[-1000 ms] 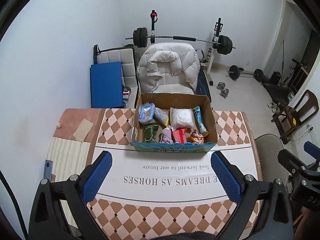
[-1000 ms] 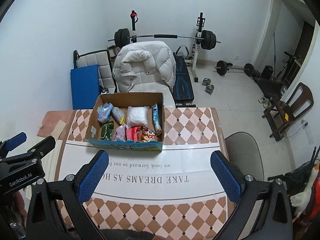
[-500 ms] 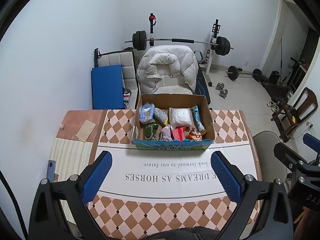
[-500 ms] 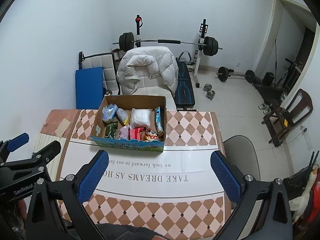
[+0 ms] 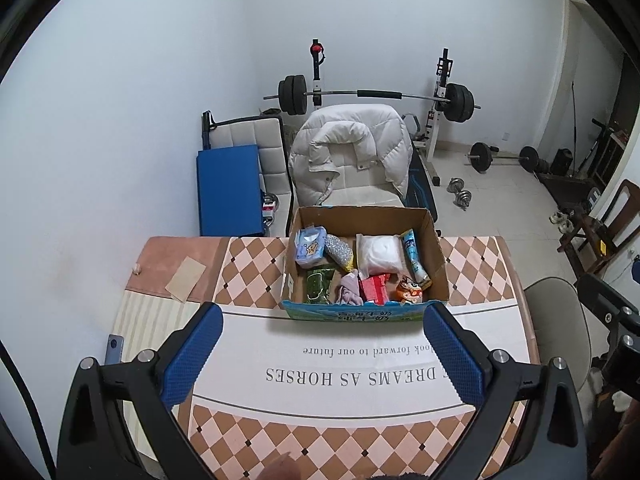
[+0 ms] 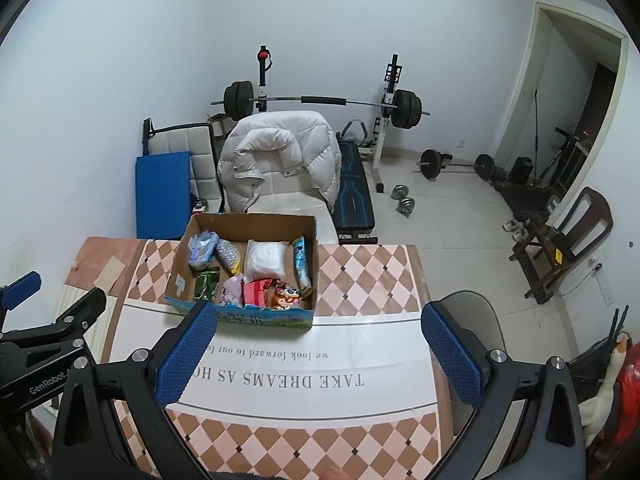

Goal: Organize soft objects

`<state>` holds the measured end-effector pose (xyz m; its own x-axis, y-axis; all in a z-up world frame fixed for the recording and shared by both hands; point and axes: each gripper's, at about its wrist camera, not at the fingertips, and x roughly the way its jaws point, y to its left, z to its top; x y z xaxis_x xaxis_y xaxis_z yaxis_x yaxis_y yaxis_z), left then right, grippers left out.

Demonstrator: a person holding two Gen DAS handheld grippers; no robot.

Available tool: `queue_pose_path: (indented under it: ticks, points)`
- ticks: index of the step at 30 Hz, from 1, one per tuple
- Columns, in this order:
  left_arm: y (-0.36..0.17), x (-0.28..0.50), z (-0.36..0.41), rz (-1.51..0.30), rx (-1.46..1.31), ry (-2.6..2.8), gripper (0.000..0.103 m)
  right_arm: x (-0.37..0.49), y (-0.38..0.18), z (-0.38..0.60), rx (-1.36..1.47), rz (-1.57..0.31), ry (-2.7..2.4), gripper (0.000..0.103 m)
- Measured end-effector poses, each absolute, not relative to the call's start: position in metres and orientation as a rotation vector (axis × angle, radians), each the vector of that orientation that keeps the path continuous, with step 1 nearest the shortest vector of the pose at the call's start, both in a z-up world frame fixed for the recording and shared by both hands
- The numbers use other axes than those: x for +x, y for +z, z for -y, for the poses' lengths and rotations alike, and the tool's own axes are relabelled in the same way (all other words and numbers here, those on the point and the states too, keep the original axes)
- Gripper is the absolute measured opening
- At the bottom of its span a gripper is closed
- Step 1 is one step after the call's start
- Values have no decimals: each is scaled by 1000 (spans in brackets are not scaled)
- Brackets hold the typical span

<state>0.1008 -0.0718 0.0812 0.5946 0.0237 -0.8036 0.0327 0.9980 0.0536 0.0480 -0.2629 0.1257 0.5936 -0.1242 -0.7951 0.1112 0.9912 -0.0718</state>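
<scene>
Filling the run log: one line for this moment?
left gripper: open, empty | right gripper: open, empty | box: on table, full

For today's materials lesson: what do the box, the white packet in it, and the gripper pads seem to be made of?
Box: brown corrugated cardboard, matte, with raw cut edges and a printed blue front.
White packet: probably clear glossy plastic film over something soft and white; it shines and puckers.
Gripper pads: blue, dimpled texture, likely rubber or plastic.

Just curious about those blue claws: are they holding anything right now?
No. The left claw and right claw are both open and empty, above the table.
</scene>
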Motion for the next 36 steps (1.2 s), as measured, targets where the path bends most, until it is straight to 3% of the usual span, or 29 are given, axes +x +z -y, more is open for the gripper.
queue_pose_path:
  ticks: [36]
  points:
    - [96,103,75,-918,54,-23,103,57,128,270,-19,-908,-138,103]
